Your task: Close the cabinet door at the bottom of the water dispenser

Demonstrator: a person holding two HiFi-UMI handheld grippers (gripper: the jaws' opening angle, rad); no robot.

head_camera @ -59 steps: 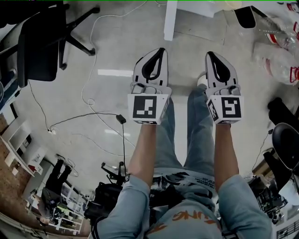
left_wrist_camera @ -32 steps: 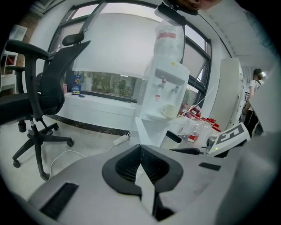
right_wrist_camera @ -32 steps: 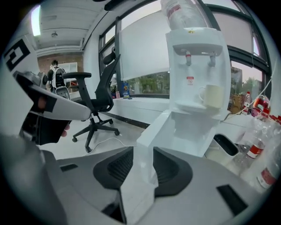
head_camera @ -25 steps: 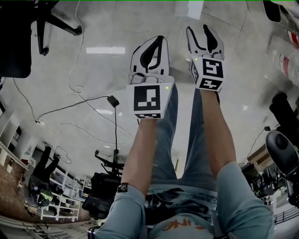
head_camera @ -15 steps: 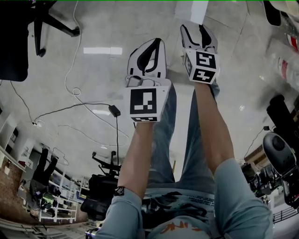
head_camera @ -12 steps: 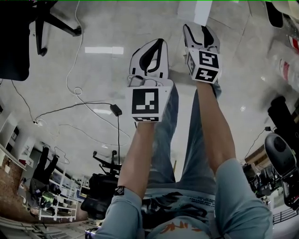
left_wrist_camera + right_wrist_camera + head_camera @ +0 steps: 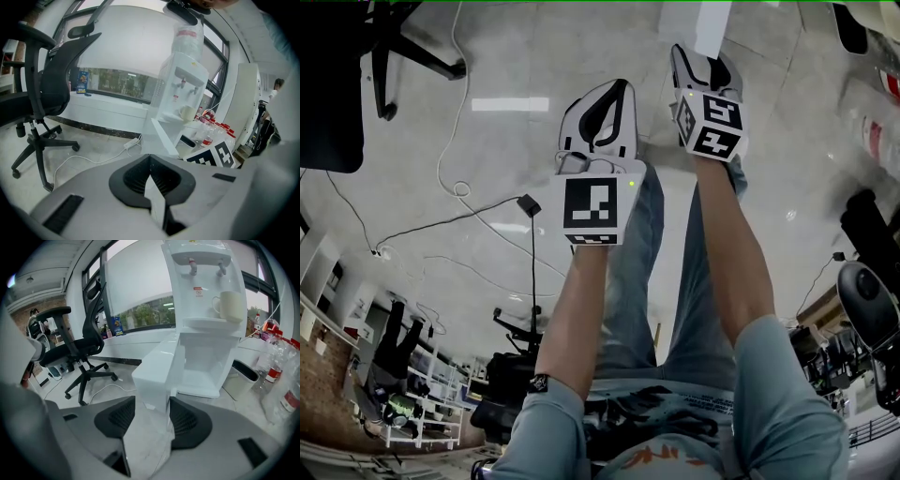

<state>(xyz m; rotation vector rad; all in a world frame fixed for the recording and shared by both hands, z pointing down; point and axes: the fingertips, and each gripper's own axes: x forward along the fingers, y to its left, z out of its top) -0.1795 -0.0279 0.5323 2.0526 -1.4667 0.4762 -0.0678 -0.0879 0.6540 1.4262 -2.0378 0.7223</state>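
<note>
The white water dispenser [image 7: 206,310] stands ahead with a cup [image 7: 229,305] on its shelf. Its bottom cabinet door [image 7: 161,366] is swung out toward me, and the bare compartment shows behind it. My right gripper [image 7: 152,401] is open; its jaws have just been opening, and the door's free edge stands between the fingertips. In the head view the right gripper [image 7: 703,54] reaches up to the door [image 7: 705,23]. My left gripper [image 7: 617,86] hangs shut and empty, nearer to me. From the left gripper [image 7: 150,157], the dispenser [image 7: 180,93] is farther off.
A black office chair [image 7: 47,93] stands to the left with a white cable [image 7: 93,159] across the floor. Several plastic bottles [image 7: 281,380] and a small bin [image 7: 243,376] sit right of the dispenser. The person's legs [image 7: 675,281] are below the grippers.
The right gripper has gone forward past the left one and up to the white door, and its cube has rolled a little. The left gripper has hardly moved.
</note>
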